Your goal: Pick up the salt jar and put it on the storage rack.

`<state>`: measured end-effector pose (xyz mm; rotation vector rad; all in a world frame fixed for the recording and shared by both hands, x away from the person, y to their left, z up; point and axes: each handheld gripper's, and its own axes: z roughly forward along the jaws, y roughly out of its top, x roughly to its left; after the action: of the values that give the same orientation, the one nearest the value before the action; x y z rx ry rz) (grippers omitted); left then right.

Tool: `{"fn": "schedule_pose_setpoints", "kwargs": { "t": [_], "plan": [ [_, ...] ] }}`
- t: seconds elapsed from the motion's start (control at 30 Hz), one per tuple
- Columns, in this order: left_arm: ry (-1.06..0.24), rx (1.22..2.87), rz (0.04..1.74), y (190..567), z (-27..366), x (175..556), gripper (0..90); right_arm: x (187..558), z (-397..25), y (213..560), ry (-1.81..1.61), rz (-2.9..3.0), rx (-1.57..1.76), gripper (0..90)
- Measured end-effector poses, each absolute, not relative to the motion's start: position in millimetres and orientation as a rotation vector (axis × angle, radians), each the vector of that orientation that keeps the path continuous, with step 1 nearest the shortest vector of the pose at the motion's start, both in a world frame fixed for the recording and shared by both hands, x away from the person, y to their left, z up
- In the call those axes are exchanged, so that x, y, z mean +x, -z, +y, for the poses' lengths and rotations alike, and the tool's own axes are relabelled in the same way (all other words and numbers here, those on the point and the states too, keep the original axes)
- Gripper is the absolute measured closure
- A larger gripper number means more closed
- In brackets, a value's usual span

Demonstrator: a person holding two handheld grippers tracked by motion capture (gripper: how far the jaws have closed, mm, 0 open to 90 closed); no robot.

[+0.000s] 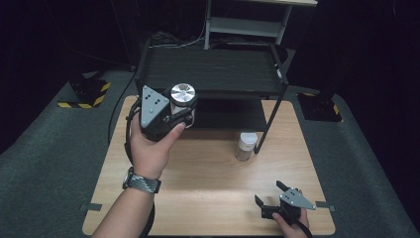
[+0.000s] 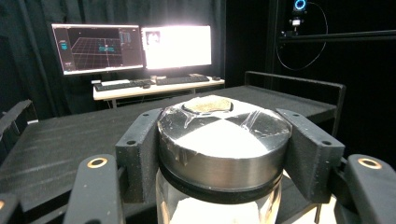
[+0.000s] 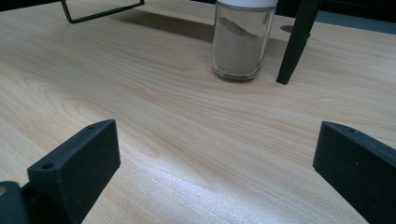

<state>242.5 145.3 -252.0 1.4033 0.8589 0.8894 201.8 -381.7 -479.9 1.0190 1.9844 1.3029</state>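
My left gripper is raised above the table's back left, level with the top of a black two-tier shelf. It is shut on a glass jar with a shiny metal lid. In the left gripper view the jar's lid sits squeezed between the two black jaws, with white contents below the rim. A second glass jar with a pale lid and beige powder stands on the wooden table by the shelf's front right leg. My right gripper rests low near the table's front right, open and empty, facing that jar.
The wooden table carries the black shelf rack at its back. The rack's right leg stands just right of the powder jar. Beyond the shelf are two lit monitors on a desk. Grey carpet surrounds the table.
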Motion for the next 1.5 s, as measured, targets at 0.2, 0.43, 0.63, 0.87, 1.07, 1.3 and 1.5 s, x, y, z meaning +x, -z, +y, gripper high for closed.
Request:
{"fn": "schedule_pose_setpoints", "kwargs": {
  "t": [0.2,0.43,0.63,0.87,1.07,1.3,1.5],
  "plan": [
    [-0.899,1.391,0.864,243.4,142.7,247.0,35.2,202.0,-382.2,480.0,-1.305,1.985,1.019,0.2],
    [-0.908,1.377,0.862,231.5,139.1,252.7,35.2,202.0,-382.5,480.3,-1.308,1.984,1.017,0.2],
    [-0.938,1.350,0.856,220.0,136.7,256.8,35.2,201.9,-383.3,480.6,-1.310,1.982,1.016,0.2],
    [-0.956,1.320,0.858,212.2,134.2,263.6,35.2,201.6,-383.6,480.8,-1.312,1.983,1.012,0.2],
    [-0.964,1.318,0.861,210.4,130.7,275.3,35.2,201.7,-383.9,480.9,-1.314,1.984,1.011,0.2],
    [-0.968,1.315,0.896,211.0,126.3,291.5,35.2,201.5,-384.6,481.4,-1.318,1.981,1.010,0.2],
    [-0.990,1.310,0.919,211.0,122.6,304.0,35.2,199.8,-385.2,482.4,-1.323,1.979,0.998,0.2]
  ]
}}
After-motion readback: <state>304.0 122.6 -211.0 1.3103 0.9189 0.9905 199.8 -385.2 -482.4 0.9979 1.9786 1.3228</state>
